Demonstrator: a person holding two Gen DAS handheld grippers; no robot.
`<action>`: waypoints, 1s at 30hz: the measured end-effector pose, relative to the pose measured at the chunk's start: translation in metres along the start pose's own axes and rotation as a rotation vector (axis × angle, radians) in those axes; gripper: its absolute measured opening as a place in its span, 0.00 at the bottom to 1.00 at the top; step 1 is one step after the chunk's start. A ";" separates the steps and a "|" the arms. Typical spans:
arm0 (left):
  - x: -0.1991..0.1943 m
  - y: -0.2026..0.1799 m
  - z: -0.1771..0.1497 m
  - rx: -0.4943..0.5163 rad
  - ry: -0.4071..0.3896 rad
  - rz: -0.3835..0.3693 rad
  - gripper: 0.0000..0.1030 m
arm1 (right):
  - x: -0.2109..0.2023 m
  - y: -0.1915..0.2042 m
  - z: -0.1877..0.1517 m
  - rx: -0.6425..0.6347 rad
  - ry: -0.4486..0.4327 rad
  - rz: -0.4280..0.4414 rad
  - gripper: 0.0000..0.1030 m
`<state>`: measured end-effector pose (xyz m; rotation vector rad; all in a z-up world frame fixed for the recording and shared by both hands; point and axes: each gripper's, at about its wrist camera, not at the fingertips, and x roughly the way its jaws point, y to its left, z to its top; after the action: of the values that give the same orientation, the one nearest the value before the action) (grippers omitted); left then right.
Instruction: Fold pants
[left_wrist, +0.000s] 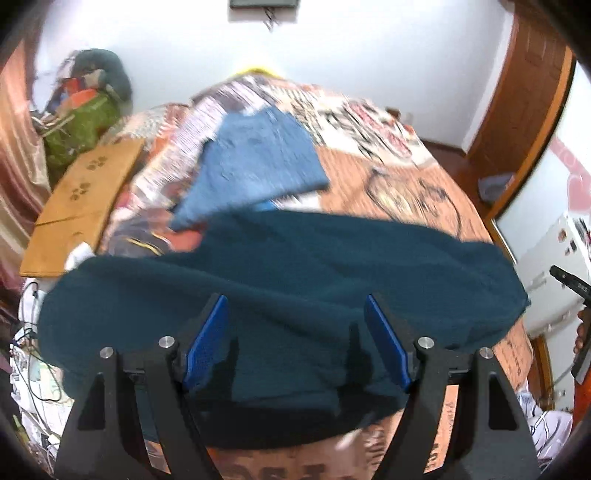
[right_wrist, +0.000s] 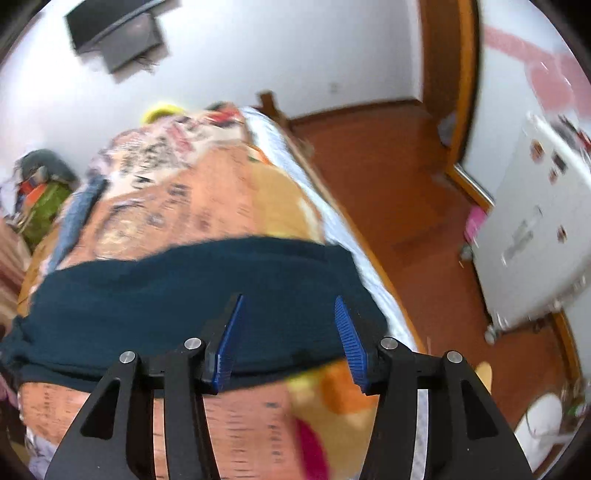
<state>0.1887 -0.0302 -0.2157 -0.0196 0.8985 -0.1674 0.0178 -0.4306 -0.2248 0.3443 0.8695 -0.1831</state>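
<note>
While dark teal pants (left_wrist: 288, 280) lie folded across the patterned bedspread (left_wrist: 406, 177), left gripper (left_wrist: 295, 343) spread, nothing pinched, right gripper (right_wrist: 291, 343) parted above cloth, blue garment (left_wrist: 255, 162) upper centre.

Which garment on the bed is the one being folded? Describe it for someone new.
Find the bed's orange patterned bedspread. Across its near end lies the dark teal pants, a wide folded band. Unlike the lighter blue garment beyond it, it is much darker and nearest both grippers.

pants (left_wrist: 280, 280): matt dark cloth | bedspread (right_wrist: 207, 206): printed cloth | floor (right_wrist: 399, 192): glossy wood
</note>
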 end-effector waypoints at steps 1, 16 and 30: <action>-0.004 0.008 0.003 -0.009 -0.014 0.008 0.73 | -0.004 0.011 0.004 -0.024 -0.013 0.016 0.45; -0.027 0.174 0.016 -0.179 -0.087 0.212 0.77 | 0.002 0.274 0.045 -0.462 -0.092 0.406 0.50; 0.058 0.291 0.004 -0.382 0.070 0.208 0.78 | 0.095 0.418 0.015 -0.717 0.119 0.529 0.50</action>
<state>0.2670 0.2482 -0.2842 -0.2758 0.9857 0.2001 0.2123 -0.0497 -0.1968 -0.0982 0.8746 0.6353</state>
